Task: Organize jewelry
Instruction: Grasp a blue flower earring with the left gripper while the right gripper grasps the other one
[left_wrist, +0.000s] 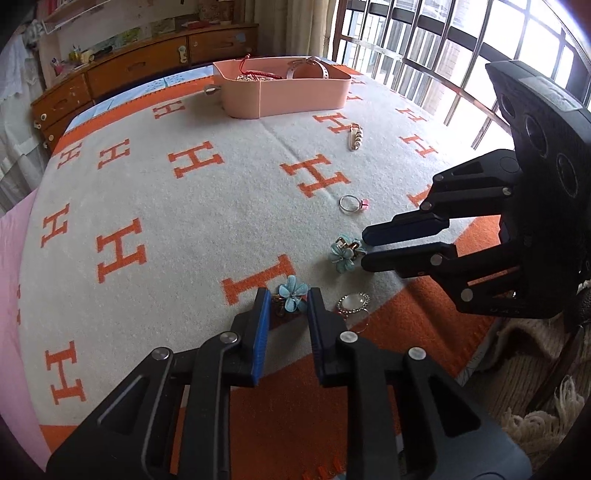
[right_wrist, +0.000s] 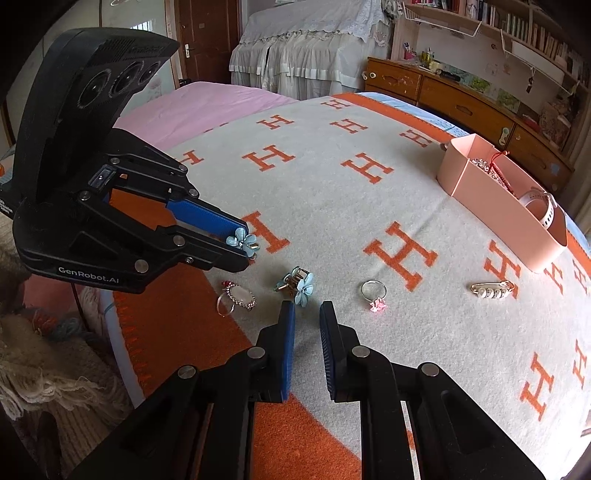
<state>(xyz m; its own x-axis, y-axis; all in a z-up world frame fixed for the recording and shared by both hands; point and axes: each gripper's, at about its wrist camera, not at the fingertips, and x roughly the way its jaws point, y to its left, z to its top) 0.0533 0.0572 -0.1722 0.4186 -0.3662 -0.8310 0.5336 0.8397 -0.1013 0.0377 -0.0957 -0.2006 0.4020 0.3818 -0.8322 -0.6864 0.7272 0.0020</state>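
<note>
- Two blue flower clips are the step in hand, one for each gripper, on the near part of the blanket (left_wrist: 166, 229).
- The left gripper (left_wrist: 284, 295) has its jaws drawn in on the first flower clip (left_wrist: 291, 293); the right wrist view shows the petals caught right at the tips, so the hold looks shallow.
- The right gripper (right_wrist: 306, 308) shows only a narrow gap, with the second flower clip (right_wrist: 295, 285) at or just beyond its tips. I cannot tell whether the pads pinch its edge or have nothing.
- To do this well, I judge it wise to test each hold with a small, straight lift. A petal grip can slip, so a bite on the metal clip body would be safer.
- The pink tray (left_wrist: 306, 98) stands far across the blanket, well apart from both clips, and already holds a watch (right_wrist: 541, 210) and a red cord (right_wrist: 496, 162).
- Open blanket lies between the grippers and the tray, leaving room for a clear carry.
- Loose pieces lie close by: the oval-stone ring (left_wrist: 352, 303) just right of the left gripper, the pink-stone ring (left_wrist: 351, 204) beyond the second clip, and the pearl pin (left_wrist: 355, 137) farther on. Lift clear so nothing is dragged.
- The blanket's orange border and the bed's edge lie near the grippers, so a dropped clip could roll off there.
</note>
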